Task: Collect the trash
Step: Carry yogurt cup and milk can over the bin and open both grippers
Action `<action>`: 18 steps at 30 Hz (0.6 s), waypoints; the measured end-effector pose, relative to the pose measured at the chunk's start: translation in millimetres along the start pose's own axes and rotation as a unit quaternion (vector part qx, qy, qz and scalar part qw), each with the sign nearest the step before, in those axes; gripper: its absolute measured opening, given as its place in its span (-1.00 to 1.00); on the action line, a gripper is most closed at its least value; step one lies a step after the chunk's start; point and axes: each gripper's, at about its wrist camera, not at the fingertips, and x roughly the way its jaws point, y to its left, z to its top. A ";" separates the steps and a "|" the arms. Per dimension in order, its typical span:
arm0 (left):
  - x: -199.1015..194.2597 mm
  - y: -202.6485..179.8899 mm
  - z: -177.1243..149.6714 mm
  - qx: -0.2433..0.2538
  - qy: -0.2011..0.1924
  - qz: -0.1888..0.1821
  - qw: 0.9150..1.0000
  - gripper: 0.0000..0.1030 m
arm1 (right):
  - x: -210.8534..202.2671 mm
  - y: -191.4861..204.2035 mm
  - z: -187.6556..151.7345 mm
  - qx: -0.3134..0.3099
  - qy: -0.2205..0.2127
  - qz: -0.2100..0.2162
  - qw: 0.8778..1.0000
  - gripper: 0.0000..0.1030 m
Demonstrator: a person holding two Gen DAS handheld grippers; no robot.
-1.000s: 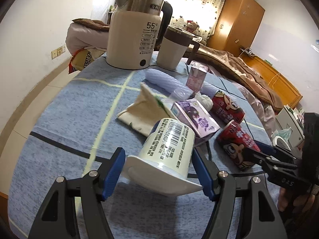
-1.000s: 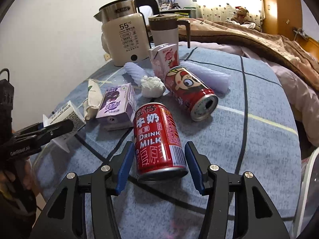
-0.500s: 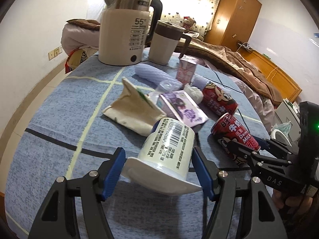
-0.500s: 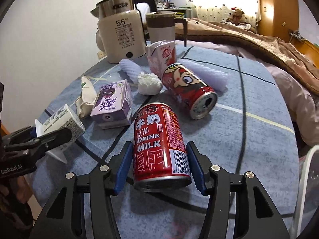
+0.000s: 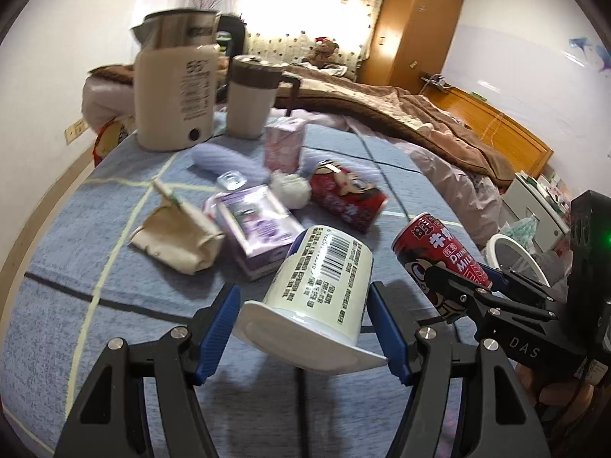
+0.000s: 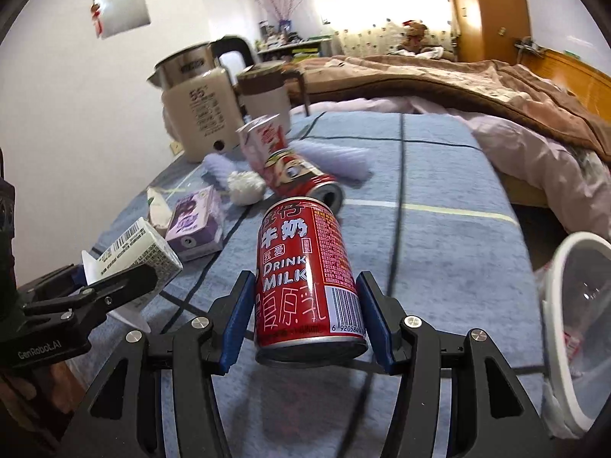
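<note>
I am holding a white yogurt cup [image 5: 324, 286] tipped on its side in my left jaws and a red milk can [image 6: 305, 274] in my right jaws, both above the blue cloth.

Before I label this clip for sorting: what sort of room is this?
Most likely a bedroom at home: a bed with a brown blanket, a wooden wardrobe, and a curtained window behind the table.

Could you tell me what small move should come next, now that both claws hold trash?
Probably carry the red milk can in the right claw rightward over the white-rimmed bin: the can is gripped clear of the blue tablecloth, and the bin is alongside.
</note>
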 end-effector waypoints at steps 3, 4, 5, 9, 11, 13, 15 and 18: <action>0.4 -15.3 2.5 0.013 -0.002 -0.007 1.000 0.37 | -12.7 -12.7 -1.8 0.013 -0.012 -0.011 1.000 0.07; 1.0 -20.2 3.2 0.017 -0.003 -0.010 1.000 0.37 | -16.8 -16.9 -2.6 0.017 -0.015 -0.015 1.000 0.07; 1.7 -25.2 4.1 0.021 -0.003 -0.013 1.000 0.37 | -20.5 -20.5 -3.4 0.020 -0.019 -0.018 0.999 0.07; 3.5 -49.2 5.5 0.038 -0.008 -0.024 0.999 0.37 | -37.8 -39.6 -7.6 0.036 -0.030 -0.033 0.998 0.07; 4.5 -60.5 6.6 0.046 -0.010 -0.031 0.998 0.37 | -45.8 -49.0 -9.3 0.045 -0.036 -0.042 0.997 0.07; 6.7 -71.6 8.2 0.054 -0.012 -0.037 0.998 0.37 | -52.7 -57.8 -10.7 0.052 -0.039 -0.051 0.997 0.07; 9.4 -84.9 10.3 0.063 -0.011 -0.046 0.997 0.37 | -61.3 -68.7 -12.8 0.062 -0.046 -0.061 0.995 0.07; 13.0 -103.3 12.6 0.077 -0.013 -0.057 0.995 0.37 | -72.2 -83.8 -16.5 0.074 -0.051 -0.075 0.993 0.07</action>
